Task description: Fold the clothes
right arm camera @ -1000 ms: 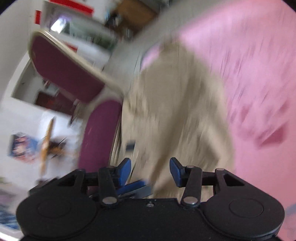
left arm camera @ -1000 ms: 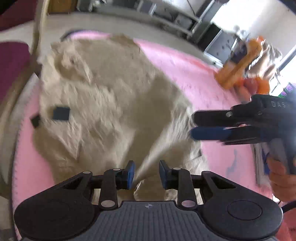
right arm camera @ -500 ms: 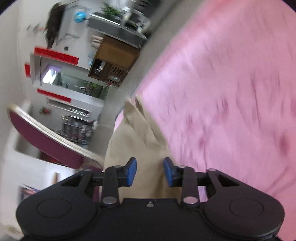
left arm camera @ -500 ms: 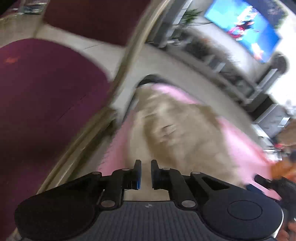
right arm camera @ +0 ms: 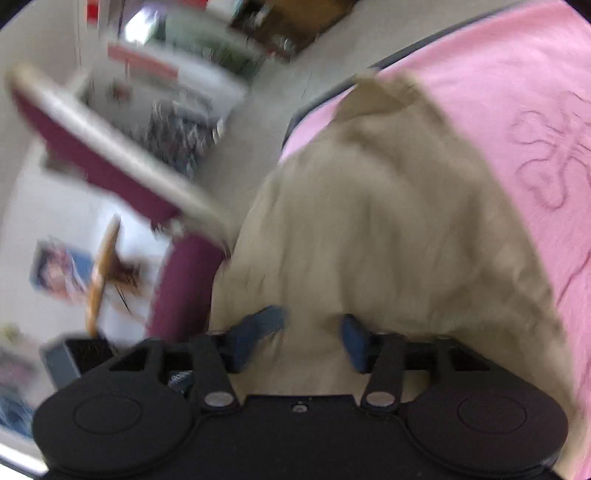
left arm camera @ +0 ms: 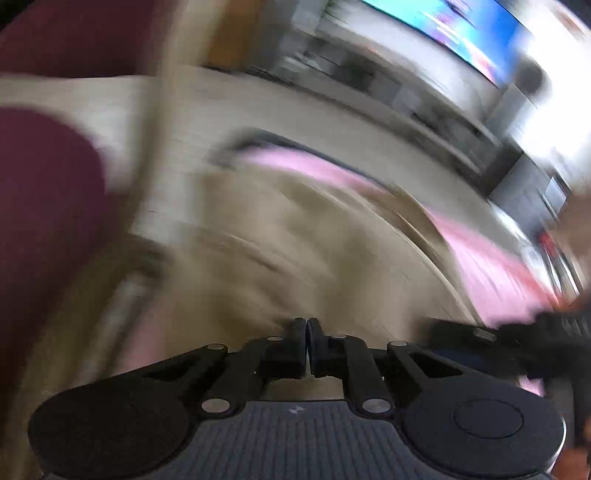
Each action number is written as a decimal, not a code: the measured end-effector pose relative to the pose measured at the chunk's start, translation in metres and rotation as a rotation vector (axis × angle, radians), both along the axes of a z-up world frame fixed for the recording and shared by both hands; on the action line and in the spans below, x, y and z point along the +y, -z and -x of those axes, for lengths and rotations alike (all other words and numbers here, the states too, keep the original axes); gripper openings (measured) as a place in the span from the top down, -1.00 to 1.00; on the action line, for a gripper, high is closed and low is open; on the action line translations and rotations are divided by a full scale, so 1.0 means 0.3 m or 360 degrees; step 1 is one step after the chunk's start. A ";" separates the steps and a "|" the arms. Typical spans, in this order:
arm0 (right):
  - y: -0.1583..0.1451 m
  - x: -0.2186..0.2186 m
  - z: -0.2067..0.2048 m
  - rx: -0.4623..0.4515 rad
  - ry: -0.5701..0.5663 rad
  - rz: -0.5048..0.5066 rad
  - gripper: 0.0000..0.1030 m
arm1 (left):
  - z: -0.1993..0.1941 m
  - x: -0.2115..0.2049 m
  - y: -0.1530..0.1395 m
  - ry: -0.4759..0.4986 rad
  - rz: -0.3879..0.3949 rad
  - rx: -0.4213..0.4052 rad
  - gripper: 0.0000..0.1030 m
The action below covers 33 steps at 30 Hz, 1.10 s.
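- Pink sheet [right arm camera: 517, 74] covers your surface, with a maroon chair [right arm camera: 110, 162] at the upper left of the right wrist view and a television [left arm camera: 461, 26] at the top of the left wrist view.
- Your beige garment [right arm camera: 388, 221] lies rumpled across the middle of the frame, running to the sheet's near edge.
- Your left gripper [left arm camera: 307, 332] has its jaws nearly pressed together and just opening; blur hides whether cloth is caught, so you cannot tell.
- Your right gripper [right arm camera: 312, 332] stands part spread over the beige cloth, pinching nothing that shows.
- Expect the garment to be light, soft and limp: it will likely sag and bunch, so take it at a hem or corner, both hands on one edge.
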State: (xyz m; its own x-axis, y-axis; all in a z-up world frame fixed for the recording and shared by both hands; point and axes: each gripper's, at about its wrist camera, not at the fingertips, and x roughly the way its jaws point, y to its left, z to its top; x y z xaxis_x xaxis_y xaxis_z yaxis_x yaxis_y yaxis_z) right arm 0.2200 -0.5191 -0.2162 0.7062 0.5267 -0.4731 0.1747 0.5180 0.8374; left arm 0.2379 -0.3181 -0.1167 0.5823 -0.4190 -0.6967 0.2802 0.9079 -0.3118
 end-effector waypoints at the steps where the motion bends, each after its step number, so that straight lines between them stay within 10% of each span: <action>1: 0.019 -0.035 0.019 -0.0034 0.0110 -0.0030 0.40 | -0.003 0.036 -0.012 -0.0127 -0.0036 -0.0054 0.77; 7: 0.027 -0.221 0.335 0.0035 0.1066 -0.0097 0.13 | 0.075 0.127 -0.135 -0.0410 -0.0322 -0.0269 0.74; 14: -0.268 -0.191 0.651 0.0039 0.0875 0.0031 -0.12 | 0.351 0.184 -0.322 -0.0293 -0.0126 -0.0305 0.31; 20: -0.510 -0.044 0.906 -0.0018 0.0681 0.0111 -0.41 | 0.656 0.281 -0.243 -0.0071 -0.0018 -0.0063 0.29; 25: -0.496 0.110 1.030 -0.0011 0.0542 0.0160 -0.53 | 0.837 0.290 -0.201 0.0140 0.0022 0.0019 0.33; 27: -0.428 0.182 1.050 0.0043 0.0466 0.0149 -0.34 | 0.880 0.257 -0.185 0.0221 -0.0015 -0.0001 0.36; 30: -0.319 0.270 1.039 0.0076 0.0403 0.0161 0.52 | 0.946 0.175 -0.150 0.0331 -0.0133 -0.0061 0.37; 33: -0.211 0.317 0.998 0.0078 0.0345 0.0092 0.58 | 1.004 0.098 -0.108 0.0408 -0.0317 -0.0142 0.37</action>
State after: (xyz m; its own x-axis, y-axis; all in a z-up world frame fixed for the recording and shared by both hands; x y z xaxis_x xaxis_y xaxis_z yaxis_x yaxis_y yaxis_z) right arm -0.0794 -0.4240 -0.1528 0.7756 0.3359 -0.5344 0.3269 0.5106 0.7953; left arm -0.0633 -0.2887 -0.0844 0.5380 -0.4203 -0.7307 0.5257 0.8449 -0.0990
